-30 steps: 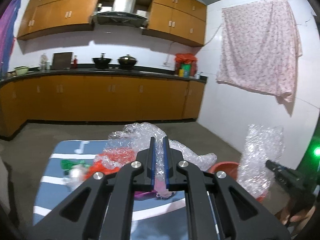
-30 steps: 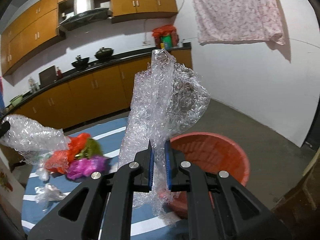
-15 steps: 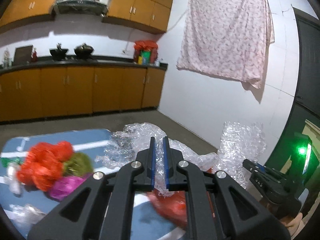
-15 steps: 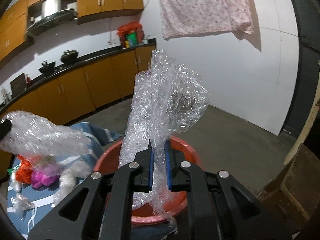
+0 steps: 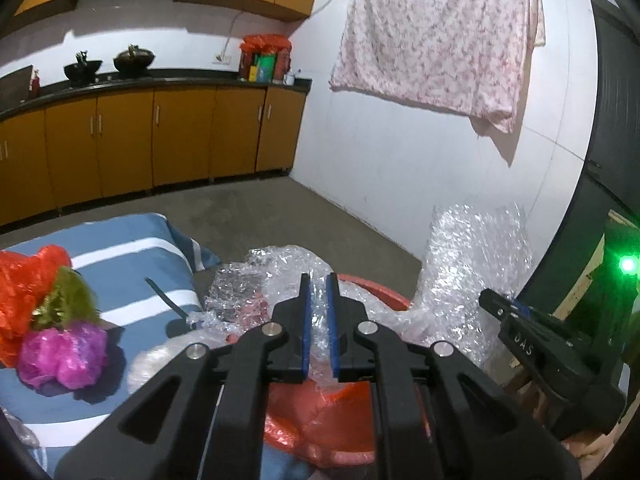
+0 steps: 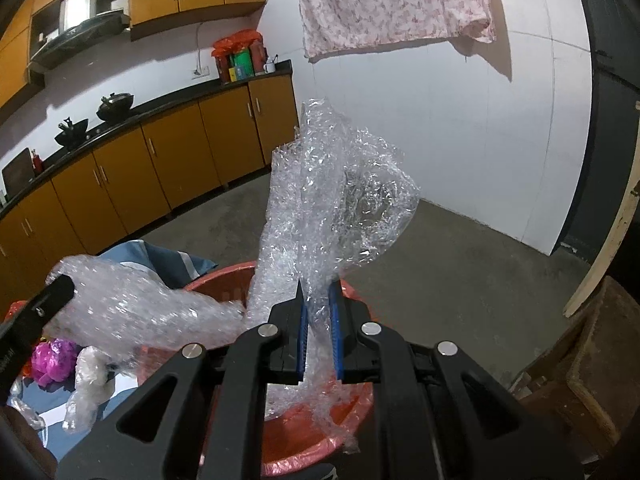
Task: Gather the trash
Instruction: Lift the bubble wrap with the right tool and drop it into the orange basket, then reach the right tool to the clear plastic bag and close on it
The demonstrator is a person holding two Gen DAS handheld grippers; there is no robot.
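Note:
My left gripper [image 5: 318,280] is shut on a crumpled piece of clear bubble wrap [image 5: 280,276] and holds it over the red basin [image 5: 320,428]. My right gripper [image 6: 319,290] is shut on a second, taller piece of bubble wrap [image 6: 336,200], which stands upright above the red basin [image 6: 312,436]. In the left wrist view the right gripper [image 5: 492,300] with its bubble wrap [image 5: 476,264] is at the right. In the right wrist view the left gripper [image 6: 64,286] with its wrap [image 6: 140,312] is at the left.
A blue-and-white striped cloth [image 5: 132,276] covers the table left of the basin. On it lie red [image 5: 24,288], green and magenta [image 5: 64,354] plastic bags and small clear scraps [image 6: 86,392]. Orange kitchen cabinets [image 5: 160,140] line the back wall. A wooden crate [image 6: 592,364] stands at the right.
Both grippers have swung right from the striped table to above the red basin, carrying their bubble wrap. The coloured bags have slid to the left of both views.

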